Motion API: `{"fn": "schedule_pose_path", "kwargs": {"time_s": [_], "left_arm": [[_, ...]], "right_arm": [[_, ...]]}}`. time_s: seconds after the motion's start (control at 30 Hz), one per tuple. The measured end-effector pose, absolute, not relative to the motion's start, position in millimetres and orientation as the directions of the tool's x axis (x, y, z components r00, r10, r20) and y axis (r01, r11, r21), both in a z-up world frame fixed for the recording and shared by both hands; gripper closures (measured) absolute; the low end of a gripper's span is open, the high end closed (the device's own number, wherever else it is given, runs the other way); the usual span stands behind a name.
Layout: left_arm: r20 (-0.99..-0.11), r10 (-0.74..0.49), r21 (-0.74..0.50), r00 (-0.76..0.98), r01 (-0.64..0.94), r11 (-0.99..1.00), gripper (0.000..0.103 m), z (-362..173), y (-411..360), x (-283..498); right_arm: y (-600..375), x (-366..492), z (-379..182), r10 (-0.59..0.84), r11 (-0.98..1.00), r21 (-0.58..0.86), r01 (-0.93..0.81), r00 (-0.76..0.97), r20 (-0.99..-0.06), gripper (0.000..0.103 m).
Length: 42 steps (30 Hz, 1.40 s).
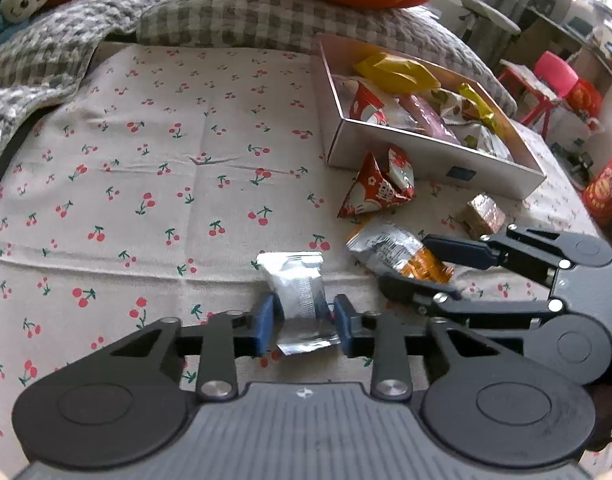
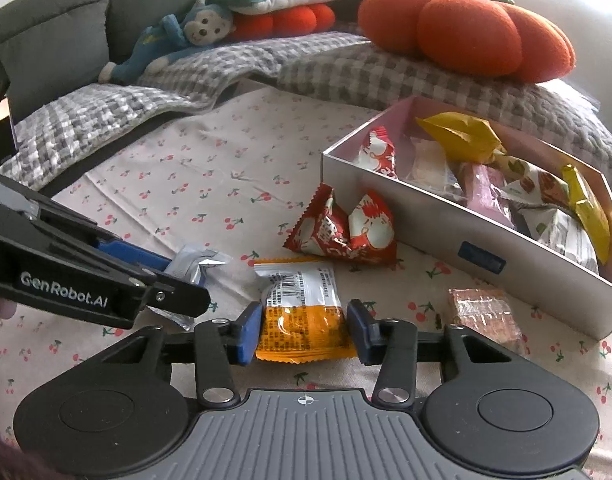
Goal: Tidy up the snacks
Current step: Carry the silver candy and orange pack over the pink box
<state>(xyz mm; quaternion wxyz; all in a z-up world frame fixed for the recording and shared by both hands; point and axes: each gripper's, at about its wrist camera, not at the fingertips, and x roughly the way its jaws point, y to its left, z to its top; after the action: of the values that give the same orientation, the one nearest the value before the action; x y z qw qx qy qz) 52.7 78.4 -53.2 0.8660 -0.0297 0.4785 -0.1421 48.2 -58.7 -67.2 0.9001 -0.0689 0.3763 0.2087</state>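
Observation:
My left gripper [image 1: 306,324] is shut on a silver-white snack packet [image 1: 295,292] lying on the cherry-print cloth [image 1: 145,200]; its blue pads press the packet's two sides. From the right wrist view the left gripper [image 2: 183,280] shows at the left, with the silver packet [image 2: 195,260] in it. My right gripper [image 2: 304,332] is shut on an orange-and-white packet [image 2: 301,300]. In the left wrist view the right gripper [image 1: 410,268] grips the orange packet [image 1: 386,248]. A white box [image 2: 426,236] with several snacks stands at the right.
Red triangular packets [image 2: 346,228] lie in front of the box [image 1: 426,152]. A brown wrapped block [image 2: 486,312] sits beside the right gripper. Behind the cloth are a checked blanket [image 2: 306,60], an orange pumpkin cushion [image 2: 466,28] and a blue monkey plush [image 2: 177,40].

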Motion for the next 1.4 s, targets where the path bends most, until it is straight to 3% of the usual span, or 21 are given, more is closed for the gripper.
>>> {"fn": "schedule_pose_path", "kwargs": {"time_s": [0.67,1.4], "left_arm": [[-0.79,-0.282,-0.152,0.545,0.272,0.95,0.082,-38,69,47],[-0.726,-0.326,-0.22,0.606,0.244,0.944,0.082,-9,49,63]], "right_arm": [[-102,24,-54,0.298,0.936,0.082,-0.342,0.646,-0.703,0.064],[-148,32,-15,0.299,0.954,0.185,-0.236,0.725,-0.62,0.064]]}}
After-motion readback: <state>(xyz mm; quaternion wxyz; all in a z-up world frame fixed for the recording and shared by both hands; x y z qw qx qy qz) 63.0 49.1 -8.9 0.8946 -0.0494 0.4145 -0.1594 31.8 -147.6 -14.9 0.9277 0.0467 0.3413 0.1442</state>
